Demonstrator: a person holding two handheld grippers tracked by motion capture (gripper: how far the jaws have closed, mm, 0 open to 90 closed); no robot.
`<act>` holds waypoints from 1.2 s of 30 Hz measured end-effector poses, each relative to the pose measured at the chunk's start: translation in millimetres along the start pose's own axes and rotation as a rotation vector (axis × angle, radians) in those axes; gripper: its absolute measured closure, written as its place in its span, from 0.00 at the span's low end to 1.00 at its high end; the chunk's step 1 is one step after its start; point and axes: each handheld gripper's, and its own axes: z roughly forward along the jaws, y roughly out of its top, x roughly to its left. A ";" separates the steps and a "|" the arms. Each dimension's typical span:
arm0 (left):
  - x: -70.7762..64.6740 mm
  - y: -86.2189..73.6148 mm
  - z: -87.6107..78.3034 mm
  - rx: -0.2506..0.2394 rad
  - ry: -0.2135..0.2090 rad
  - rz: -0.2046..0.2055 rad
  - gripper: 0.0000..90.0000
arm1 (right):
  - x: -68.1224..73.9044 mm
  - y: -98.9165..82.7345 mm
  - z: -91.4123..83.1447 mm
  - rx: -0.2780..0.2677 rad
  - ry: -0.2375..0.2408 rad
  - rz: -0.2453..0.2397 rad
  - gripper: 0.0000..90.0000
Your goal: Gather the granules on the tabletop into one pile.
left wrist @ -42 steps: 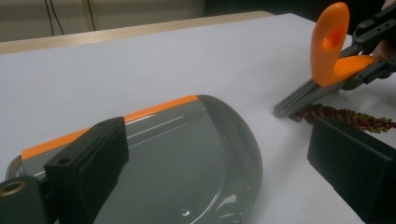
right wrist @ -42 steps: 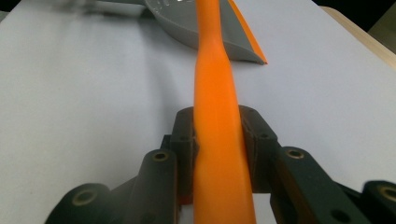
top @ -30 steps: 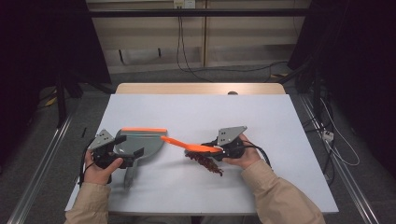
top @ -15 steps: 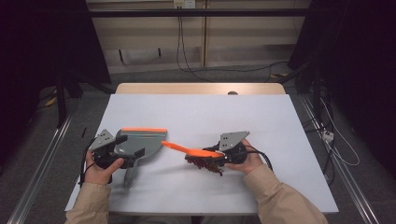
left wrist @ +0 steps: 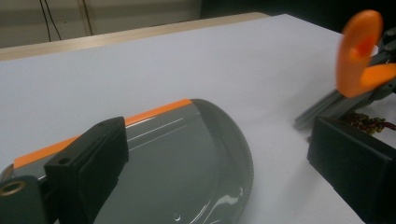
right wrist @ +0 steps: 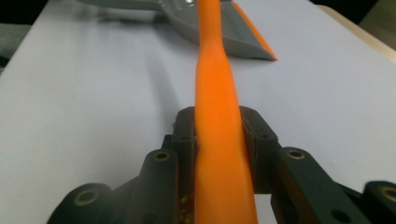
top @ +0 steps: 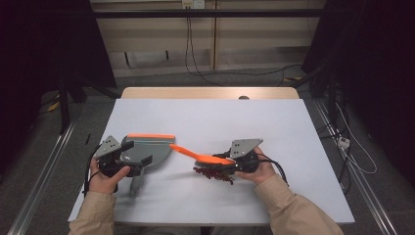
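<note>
Right gripper, jaws pinching the orange brush, has swept nearer; left gripper jaws spread around the dustpan.

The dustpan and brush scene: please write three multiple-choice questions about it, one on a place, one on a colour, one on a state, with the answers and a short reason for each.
1. Where on the table does the dustpan lie?
A. far right corner
B. near left, by the left tongs
C. far edge, in the middle

2. What colour is the strip along the dustpan's edge?
A. orange
B. blue
C. white

3. In what state are the right tongs?
A. open above the table
B. shut on nothing
C. shut on the brush handle

Answers:
1 B, the high view shows the dustpan at the left tongs.
2 A, the strip is orange in the high view and the left gripper view.
3 C, the right gripper view shows both jaws pressed on the orange brush handle.
</note>
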 end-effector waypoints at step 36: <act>-2.5 2.1 0.9 -0.006 -0.010 0.003 0.06 | 32.0 -27.3 -49.9 0.006 -0.497 0.386 0.78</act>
